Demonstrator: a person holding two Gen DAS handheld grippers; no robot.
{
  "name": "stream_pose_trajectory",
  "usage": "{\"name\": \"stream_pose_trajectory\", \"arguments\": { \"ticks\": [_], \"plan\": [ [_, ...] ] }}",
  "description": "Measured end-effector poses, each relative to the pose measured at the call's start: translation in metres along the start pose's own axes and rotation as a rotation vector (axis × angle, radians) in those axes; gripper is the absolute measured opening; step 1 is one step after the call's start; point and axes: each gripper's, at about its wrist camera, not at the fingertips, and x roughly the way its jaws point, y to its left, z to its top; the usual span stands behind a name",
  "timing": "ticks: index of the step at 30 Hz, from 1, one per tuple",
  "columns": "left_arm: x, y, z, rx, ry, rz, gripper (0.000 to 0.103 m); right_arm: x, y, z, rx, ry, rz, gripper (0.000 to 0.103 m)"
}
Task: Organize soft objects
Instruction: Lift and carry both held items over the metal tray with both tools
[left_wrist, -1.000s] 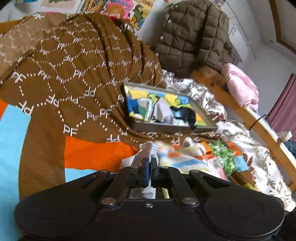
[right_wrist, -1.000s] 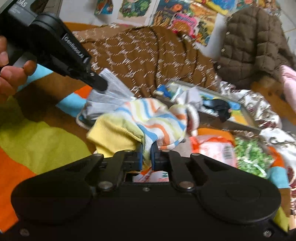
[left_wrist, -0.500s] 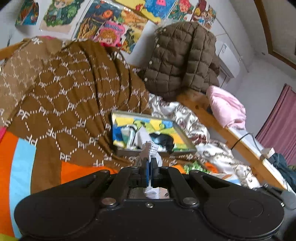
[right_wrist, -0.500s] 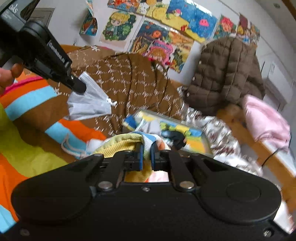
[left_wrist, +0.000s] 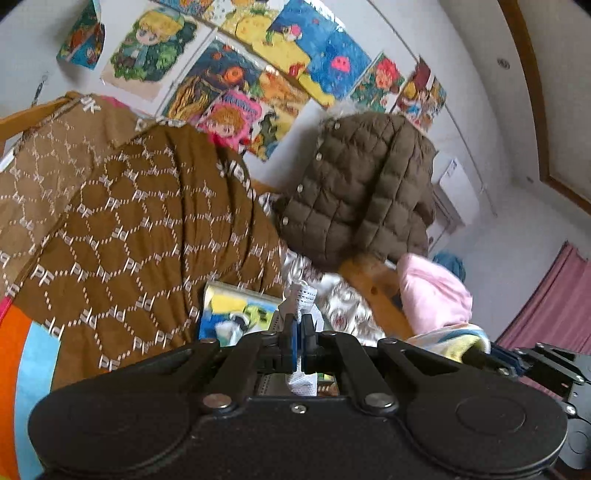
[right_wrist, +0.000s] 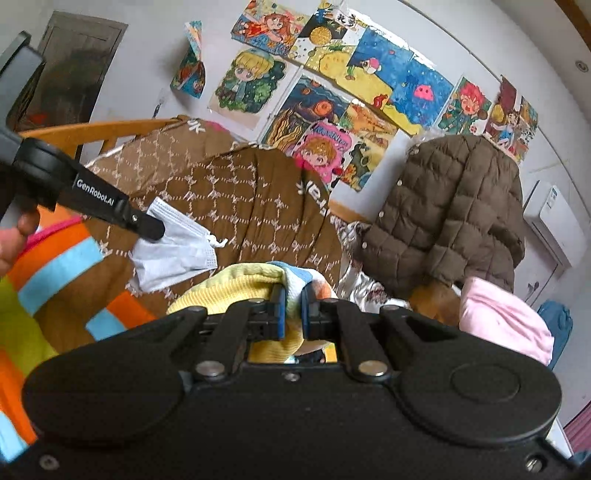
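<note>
The "GenRobot.AI"-marked left tool (right_wrist: 157, 232) pinches a face mask (right_wrist: 173, 254); the right tool (right_wrist: 291, 314) clamps a striped sock (right_wrist: 236, 284).

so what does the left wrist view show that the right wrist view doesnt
Only the left wrist view: the tray with colourful contents below the brown blanket, and the pink curtain at far right.

Only the right wrist view: the whole face mask hanging unfolded from the left gripper, a hand on its handle, and the striped sock pinched in the right gripper.

Both: the brown blanket, the quilted jacket, the wall drawings and the pink cloth.
</note>
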Motion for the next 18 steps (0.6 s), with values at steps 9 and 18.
{"name": "stream_pose_trajectory", "arguments": {
  "ticks": [9, 18],
  "plan": [
    [0.026, -0.018, 0.019, 0.127, -0.008, 0.088, 0.0, 0.048, -0.012, 0.017, 0.058, -0.038, 0.033, 0.003],
    [0.104, -0.005, 0.022, 0.18, 0.013, 0.103, 0.0, 0.116, -0.027, -0.017, 0.323, -0.129, 0.047, 0.003]
  ]
}}
